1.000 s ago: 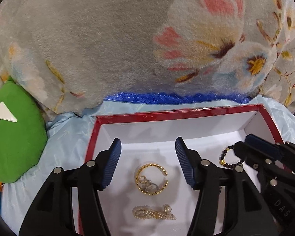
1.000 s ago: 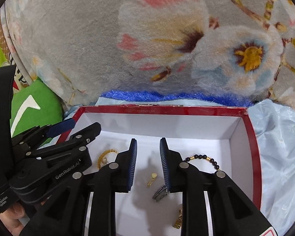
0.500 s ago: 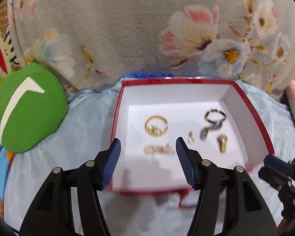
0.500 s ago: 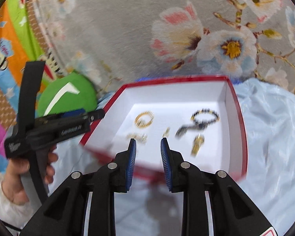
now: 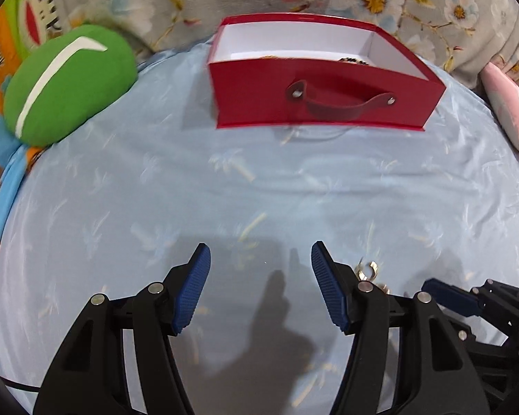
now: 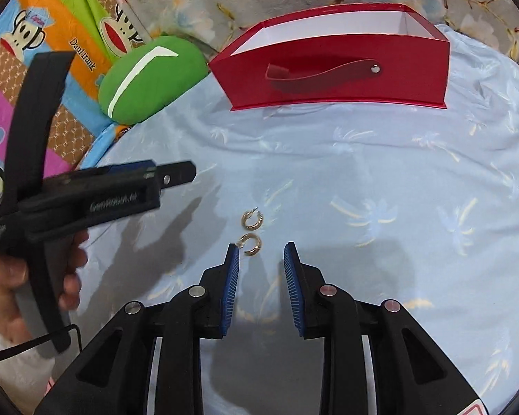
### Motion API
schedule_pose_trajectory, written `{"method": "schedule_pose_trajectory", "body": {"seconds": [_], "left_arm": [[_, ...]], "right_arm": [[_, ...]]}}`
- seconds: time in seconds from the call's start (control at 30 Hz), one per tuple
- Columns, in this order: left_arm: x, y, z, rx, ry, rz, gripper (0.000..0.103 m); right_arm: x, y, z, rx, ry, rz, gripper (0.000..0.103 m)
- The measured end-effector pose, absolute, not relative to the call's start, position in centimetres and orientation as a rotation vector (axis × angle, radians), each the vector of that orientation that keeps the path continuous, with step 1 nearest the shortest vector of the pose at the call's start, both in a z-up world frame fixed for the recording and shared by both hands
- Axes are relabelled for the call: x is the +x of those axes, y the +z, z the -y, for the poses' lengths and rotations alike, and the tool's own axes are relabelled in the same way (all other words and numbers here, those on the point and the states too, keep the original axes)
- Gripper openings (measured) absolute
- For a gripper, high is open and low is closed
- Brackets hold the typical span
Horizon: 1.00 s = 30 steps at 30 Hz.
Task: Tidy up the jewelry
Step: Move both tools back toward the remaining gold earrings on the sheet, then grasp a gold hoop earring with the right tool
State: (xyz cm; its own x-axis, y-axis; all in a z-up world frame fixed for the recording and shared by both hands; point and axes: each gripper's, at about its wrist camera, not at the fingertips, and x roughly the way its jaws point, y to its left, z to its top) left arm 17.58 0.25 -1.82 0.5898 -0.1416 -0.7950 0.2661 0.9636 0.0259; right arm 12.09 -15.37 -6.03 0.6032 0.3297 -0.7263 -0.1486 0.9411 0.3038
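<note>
Left hand-held gripper [image 6: 176,176] hovers spread and empty left of two gold earrings [image 6: 251,233] on the blue sheet [image 6: 380,180]; right hand-held gripper [image 6: 261,259], slightly parted, empty, sits just below them, red box [image 6: 335,83] beyond.

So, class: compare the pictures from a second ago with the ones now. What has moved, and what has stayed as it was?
Both claws have pulled back from over the red box to the blue sheet in front of it. The right claw now sits by two gold hoop earrings; the left claw has opened slightly. Neither holds anything. The box and green cushion stayed put.
</note>
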Motion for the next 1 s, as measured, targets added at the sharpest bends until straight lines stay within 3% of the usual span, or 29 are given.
{"method": "schedule_pose_trajectory", "body": {"seconds": [0.57, 1.0], "left_arm": [[15.8, -3.6, -2.4, 0.110, -0.178, -0.926, 0.058], [15.4, -3.7, -1.9, 0.114, -0.189, -0.931, 0.058]], "right_arm": [[13.2, -7.3, 12.8, 0.125, 0.152, -0.902, 0.025], [13.3, -7.4, 13.4, 0.116, 0.122, -0.904, 0.006]]}}
